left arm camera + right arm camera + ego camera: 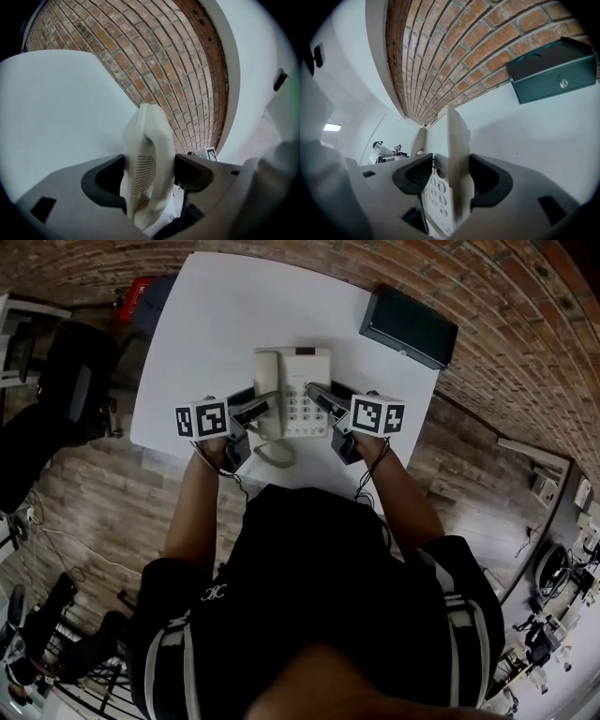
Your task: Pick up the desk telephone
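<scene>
Two-sided grip on desk telephone (305, 381) near desk (206, 324) front edge: left gripper (258, 410) clamped on handset (143, 164), right gripper (320, 398) clamped on keypad-side rim. Raise both evenly, keep level.

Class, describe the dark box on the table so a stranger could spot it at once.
Find the white table. At its far right corner, beyond the desk telephone, sits the box. It is dark green and plain-sided, whereas the telephone is cream with a keypad.
</scene>
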`<state>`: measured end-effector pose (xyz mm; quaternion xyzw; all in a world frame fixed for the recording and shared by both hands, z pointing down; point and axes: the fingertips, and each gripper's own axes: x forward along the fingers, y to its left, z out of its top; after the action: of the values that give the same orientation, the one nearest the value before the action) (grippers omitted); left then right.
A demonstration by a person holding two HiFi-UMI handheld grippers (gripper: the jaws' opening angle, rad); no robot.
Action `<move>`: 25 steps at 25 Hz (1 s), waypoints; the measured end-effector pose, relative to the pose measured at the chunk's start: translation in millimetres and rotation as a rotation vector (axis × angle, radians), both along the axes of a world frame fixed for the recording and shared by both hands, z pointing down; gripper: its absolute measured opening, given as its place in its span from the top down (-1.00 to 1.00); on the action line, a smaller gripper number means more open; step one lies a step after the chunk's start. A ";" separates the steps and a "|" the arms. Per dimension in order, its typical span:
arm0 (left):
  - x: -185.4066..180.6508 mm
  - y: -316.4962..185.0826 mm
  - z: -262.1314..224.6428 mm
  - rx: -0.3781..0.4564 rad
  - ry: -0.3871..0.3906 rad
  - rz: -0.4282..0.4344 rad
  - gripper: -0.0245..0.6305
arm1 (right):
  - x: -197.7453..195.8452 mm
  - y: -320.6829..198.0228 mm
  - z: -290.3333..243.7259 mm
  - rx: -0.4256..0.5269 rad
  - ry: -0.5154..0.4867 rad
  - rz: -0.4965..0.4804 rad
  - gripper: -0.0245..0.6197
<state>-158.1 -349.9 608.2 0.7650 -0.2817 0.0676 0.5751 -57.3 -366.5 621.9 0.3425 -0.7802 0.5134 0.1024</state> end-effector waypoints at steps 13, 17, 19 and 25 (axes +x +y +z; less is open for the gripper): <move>12.1 43.3 -80.0 0.145 -0.007 -0.002 -0.10 | 13.7 42.8 -81.6 0.166 0.003 0.046 0.20; 16.1 53.0 -93.5 0.164 -0.002 -0.005 -0.09 | 18.0 51.8 -96.2 0.182 0.015 0.046 0.20; 18.7 60.7 -102.1 0.171 0.003 -0.013 -0.08 | 21.1 59.9 -104.4 0.182 0.019 0.051 0.20; 24.7 79.6 -128.7 0.183 0.024 -0.029 -0.08 | 28.1 79.7 -129.7 0.197 0.026 0.057 0.20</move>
<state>-133.4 -270.3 479.4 0.8110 -0.2908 0.0243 0.5071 -29.3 -286.8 492.2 0.3796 -0.8153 0.4326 0.0637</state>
